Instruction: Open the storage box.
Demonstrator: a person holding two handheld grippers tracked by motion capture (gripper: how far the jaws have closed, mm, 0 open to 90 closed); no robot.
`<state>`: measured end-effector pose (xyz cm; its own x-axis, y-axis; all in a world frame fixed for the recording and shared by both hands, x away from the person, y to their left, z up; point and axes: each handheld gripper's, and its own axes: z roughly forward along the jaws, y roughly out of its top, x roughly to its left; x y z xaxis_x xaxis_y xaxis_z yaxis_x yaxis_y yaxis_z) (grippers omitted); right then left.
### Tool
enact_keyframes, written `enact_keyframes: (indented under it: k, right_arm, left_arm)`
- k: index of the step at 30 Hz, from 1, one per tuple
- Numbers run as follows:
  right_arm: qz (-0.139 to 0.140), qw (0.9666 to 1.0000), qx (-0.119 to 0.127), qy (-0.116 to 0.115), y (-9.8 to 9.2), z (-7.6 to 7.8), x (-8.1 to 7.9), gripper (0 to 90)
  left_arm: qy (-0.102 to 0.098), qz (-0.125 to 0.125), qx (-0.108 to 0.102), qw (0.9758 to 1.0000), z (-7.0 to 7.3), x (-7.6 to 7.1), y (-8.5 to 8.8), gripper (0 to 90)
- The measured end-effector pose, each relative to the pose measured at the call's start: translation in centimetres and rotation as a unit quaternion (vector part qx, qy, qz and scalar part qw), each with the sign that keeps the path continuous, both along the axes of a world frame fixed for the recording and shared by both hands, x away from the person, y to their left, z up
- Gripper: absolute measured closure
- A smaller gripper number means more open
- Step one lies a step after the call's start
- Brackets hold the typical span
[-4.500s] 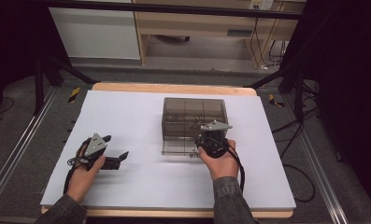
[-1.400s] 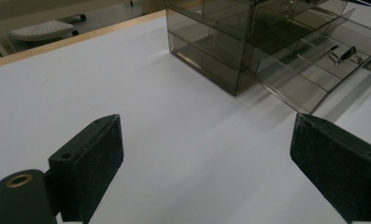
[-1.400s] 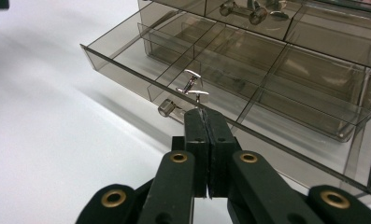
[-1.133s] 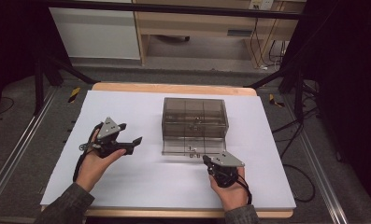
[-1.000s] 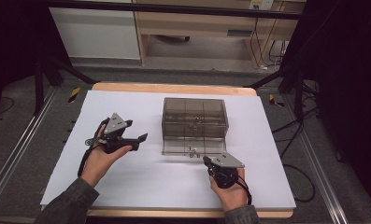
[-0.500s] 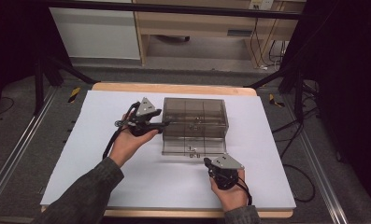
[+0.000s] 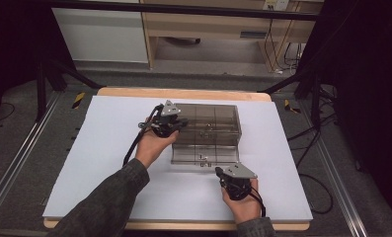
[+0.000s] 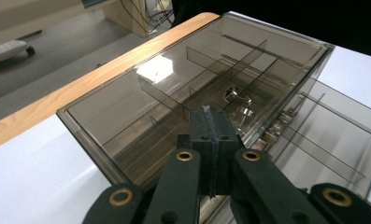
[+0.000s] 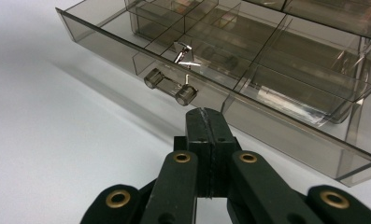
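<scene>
Since a moment ago the left gripper (image 7: pixel 176 124) has swung in from the open sheet and now rests against the top left of the smoky plastic drawer box (image 7: pixel 211 123), its jaws pressed together on nothing. That box sits mid-table on the white sheet (image 7: pixel 104 143), its bottom drawer (image 9: pixel 230 88) pulled partly out. Nearer the person, the right gripper (image 7: pixel 228 180), jaws also closed and empty, waits just short of the drawer's handle (image 9: pixel 170 87); bracing the box probably prepares a push or pull.
</scene>
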<state>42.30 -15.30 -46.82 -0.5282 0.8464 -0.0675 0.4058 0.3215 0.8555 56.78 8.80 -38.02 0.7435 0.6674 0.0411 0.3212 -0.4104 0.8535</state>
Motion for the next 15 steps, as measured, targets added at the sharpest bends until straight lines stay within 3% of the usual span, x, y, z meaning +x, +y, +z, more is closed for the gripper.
enact_keyframes:
  k: [6, 15]
  right_arm:
    - [-0.001, 1.0000, -0.001, 0.002, 0.0, 0.0, 0.1, 90.0]
    - [-0.004, 1.0000, 0.000, 0.003, 0.0, -0.1, 0.3, 90.0]
  left_arm:
    - [0.011, 0.006, 0.010, 0.9999, -0.7, 0.6, -0.8, 90.0]
    - [0.010, 0.014, 0.015, 0.9997, -1.2, 0.9, -1.3, 90.0]
